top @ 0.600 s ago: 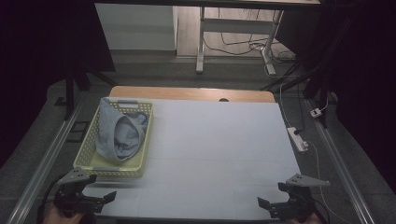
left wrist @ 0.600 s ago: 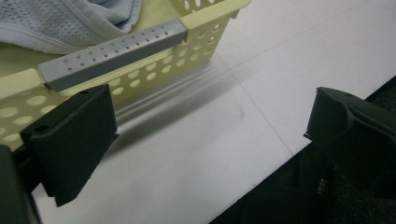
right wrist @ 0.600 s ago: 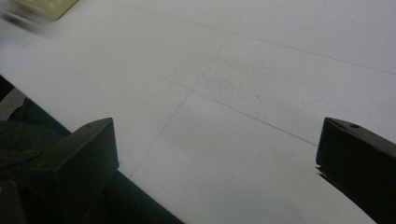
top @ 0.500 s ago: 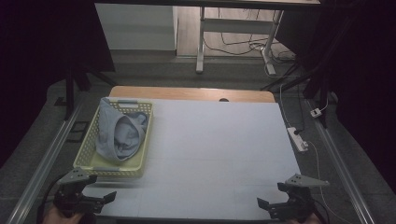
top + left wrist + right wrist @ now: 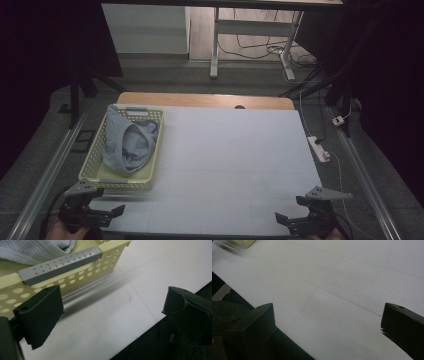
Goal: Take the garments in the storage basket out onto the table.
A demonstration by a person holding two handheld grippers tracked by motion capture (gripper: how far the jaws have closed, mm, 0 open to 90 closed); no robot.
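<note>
A pale yellow perforated basket point(image 5: 95, 172) stands on the left side of the white table top point(image 5: 235, 160), with a light blue cloth point(image 5: 126, 144) bunched inside it. In the left gripper view the basket's near wall point(image 5: 75, 272) and its grey handle bar point(image 5: 60, 263) are close ahead, with the blue cloth point(image 5: 37, 250) above. My left gripper point(image 5: 102, 212) sits at the table's front left corner, open, nothing between its jaws. At the front right edge my right gripper point(image 5: 292, 220) is open over bare table point(image 5: 342, 290).
A white power strip point(image 5: 320, 148) with a cable lies on the floor right of the table. A wooden edge point(image 5: 200, 99) runs along the table's far side. Metal rails point(image 5: 45, 175) flank both sides. Desk legs point(image 5: 215, 45) and cables stand beyond.
Both grippers have barely shifted at the front edge; the basket and cloth have not moved.
</note>
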